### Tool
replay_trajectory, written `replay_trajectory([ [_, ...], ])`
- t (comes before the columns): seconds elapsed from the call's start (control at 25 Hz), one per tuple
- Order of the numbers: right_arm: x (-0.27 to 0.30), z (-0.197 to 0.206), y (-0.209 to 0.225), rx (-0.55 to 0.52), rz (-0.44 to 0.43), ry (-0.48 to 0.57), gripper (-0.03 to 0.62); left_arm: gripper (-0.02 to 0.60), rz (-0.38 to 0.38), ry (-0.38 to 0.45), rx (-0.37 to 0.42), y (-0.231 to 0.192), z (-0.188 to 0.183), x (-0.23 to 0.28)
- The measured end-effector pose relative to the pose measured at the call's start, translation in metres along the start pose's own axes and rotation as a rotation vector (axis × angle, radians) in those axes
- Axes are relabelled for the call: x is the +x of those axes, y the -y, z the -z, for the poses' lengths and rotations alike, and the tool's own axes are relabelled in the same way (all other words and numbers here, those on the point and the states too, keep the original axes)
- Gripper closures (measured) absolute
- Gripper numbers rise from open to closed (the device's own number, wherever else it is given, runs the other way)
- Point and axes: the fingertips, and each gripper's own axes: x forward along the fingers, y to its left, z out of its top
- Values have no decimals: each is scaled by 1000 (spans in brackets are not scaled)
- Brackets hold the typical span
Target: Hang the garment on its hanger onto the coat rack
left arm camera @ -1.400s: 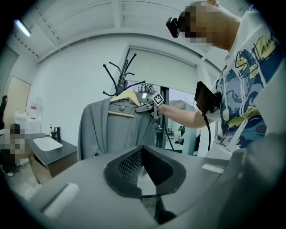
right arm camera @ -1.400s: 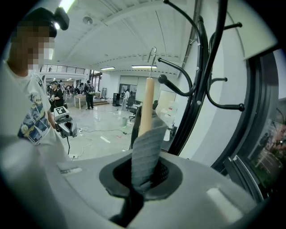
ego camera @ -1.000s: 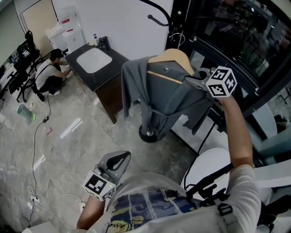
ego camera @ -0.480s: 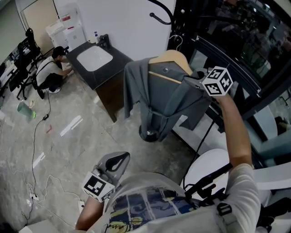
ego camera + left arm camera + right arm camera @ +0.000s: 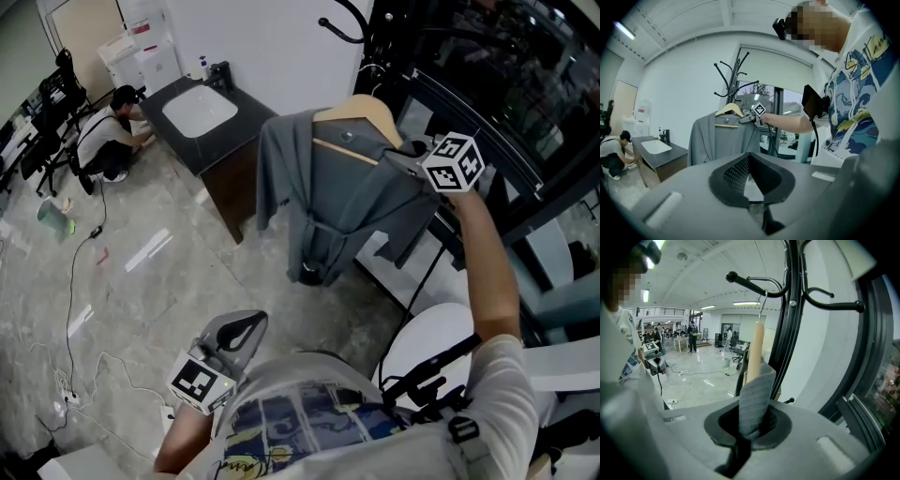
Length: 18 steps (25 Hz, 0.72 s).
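A grey garment [image 5: 337, 187] hangs on a wooden hanger [image 5: 361, 114], held up in the air close to the black coat rack [image 5: 349, 28]. My right gripper [image 5: 405, 161] is shut on the garment's shoulder at the hanger's right end. In the right gripper view, grey fabric [image 5: 754, 397] sits pinched between the jaws. There the hanger's wood [image 5: 754, 350] and its metal hook [image 5: 762, 305] stand just beside the rack's pole [image 5: 790, 310], under a curved peg [image 5: 752, 284]. My left gripper [image 5: 246, 328] hangs low by the person's waist, shut and empty.
A dark vanity with a white sink [image 5: 199, 108] stands behind the garment at the left. A person crouches [image 5: 105, 141] beside it. Cables [image 5: 70, 309] trail over the floor. A dark glass wall [image 5: 506, 84] runs along the right, and a white round seat [image 5: 431, 342] is below it.
My right gripper has carried the hanger and garment slightly up and closer to the rack; the garment's hem now covers the rack's base. The left gripper has stayed in place.
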Motion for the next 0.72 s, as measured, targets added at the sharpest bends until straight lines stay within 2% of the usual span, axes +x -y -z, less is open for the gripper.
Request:
replay_trajectory([
  [0.36, 2, -1, 2, -20, 35, 9, 571, 577, -12, -2, -1, 4, 4, -17],
  [0.72, -26, -23, 5, -28, 178, 96, 453, 577, -11, -3, 12, 13, 6, -44],
])
